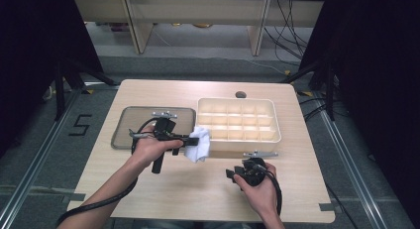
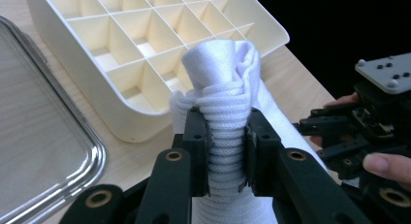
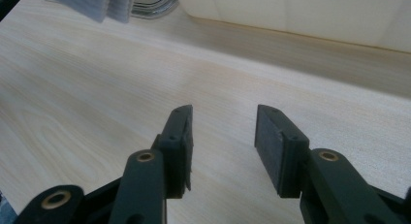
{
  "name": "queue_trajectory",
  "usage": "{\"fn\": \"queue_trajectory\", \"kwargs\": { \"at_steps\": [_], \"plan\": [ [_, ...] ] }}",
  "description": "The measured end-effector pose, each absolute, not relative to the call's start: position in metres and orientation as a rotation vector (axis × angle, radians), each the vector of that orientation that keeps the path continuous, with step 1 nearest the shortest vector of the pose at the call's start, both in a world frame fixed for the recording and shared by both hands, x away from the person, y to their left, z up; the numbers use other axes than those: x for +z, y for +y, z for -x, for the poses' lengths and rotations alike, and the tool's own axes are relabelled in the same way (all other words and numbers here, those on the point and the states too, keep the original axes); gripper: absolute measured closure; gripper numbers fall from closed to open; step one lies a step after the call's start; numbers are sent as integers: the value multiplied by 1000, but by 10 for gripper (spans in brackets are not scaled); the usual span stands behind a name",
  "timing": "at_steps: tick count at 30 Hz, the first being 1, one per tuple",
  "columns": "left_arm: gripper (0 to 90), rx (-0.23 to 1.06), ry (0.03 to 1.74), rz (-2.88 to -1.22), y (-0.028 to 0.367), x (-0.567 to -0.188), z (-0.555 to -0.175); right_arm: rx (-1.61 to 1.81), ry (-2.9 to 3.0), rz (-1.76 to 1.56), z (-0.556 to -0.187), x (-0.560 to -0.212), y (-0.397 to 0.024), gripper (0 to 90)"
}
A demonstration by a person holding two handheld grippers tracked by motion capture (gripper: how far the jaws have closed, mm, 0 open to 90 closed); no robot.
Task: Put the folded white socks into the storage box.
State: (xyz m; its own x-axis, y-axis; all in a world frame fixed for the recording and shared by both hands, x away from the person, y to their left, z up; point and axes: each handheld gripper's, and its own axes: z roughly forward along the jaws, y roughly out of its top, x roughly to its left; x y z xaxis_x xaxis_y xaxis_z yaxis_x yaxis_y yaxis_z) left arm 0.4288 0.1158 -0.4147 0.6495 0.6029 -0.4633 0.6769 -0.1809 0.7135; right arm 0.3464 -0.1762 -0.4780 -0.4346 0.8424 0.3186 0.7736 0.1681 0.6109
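Pinching a rolled white ribbed sock (image 2: 225, 136), your left gripper (image 2: 227, 151) hovers beside the cream gridded plastic box (image 2: 121, 54).
Your right gripper (image 3: 223, 141) sits near that box, jaws spread and empty.

White sock (image 2: 225, 117) between closed jaws; divided box (image 2: 145, 54) beyond

White ribbed sock (image 2: 225, 132), cream divided box (image 1: 239, 121), black grippers, pale wood table (image 1: 198, 189).

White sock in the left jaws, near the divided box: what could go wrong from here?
1. The rolled white sock is pinched only at its ribbed cuff; the loose tail may unroll or snag the compartment box wall.
2. It looks wider than one cell, so it may sit across dividers.
3. The right gripper is open over the table, giving no support.
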Motion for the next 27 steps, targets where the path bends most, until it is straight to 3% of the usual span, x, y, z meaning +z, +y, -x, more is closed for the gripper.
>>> {"fn": "queue_trajectory", "kwargs": {
  "at_steps": [27],
  "plan": [
    [742,4,1047,-1902,106,-411,-465,1135,2324,-1634,-346,-481,-177,578]
  ]
}}
